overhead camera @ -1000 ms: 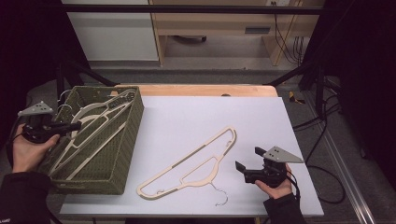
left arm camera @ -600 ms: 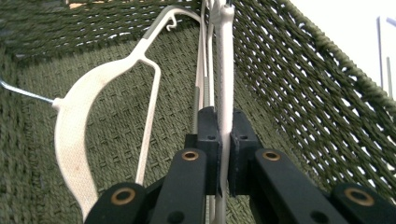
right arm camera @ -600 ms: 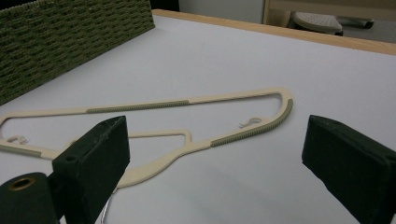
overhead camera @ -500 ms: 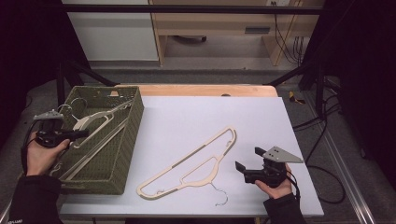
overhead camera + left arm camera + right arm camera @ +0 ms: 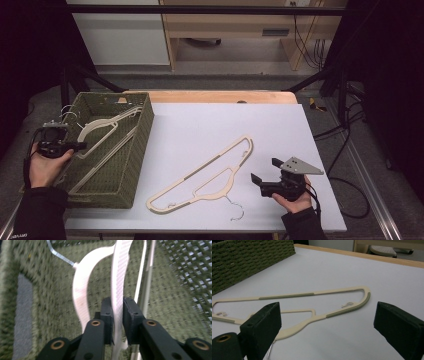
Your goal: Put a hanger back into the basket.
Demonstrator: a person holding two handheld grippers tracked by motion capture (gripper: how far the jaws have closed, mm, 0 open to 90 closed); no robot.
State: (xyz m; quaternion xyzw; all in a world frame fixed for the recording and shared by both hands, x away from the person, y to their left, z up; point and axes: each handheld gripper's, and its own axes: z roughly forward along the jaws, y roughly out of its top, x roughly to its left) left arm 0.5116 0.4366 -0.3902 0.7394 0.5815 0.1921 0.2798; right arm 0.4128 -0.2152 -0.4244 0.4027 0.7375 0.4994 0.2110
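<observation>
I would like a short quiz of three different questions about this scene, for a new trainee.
1. True or false: the right tool holds the hanger on the table.
2. Where does the hanger at the left tool lie? A) in the basket B) on the table C) on the floor
3. Fill in: the table hanger's metal hook points toward the ____ edge of the table.

Key:
1. False; its jaws stand wide open, apart from the hanger.
2. A; the left tool's jaws have just been opening with the hanger's bar between them.
3. Near, the person's side.
</observation>
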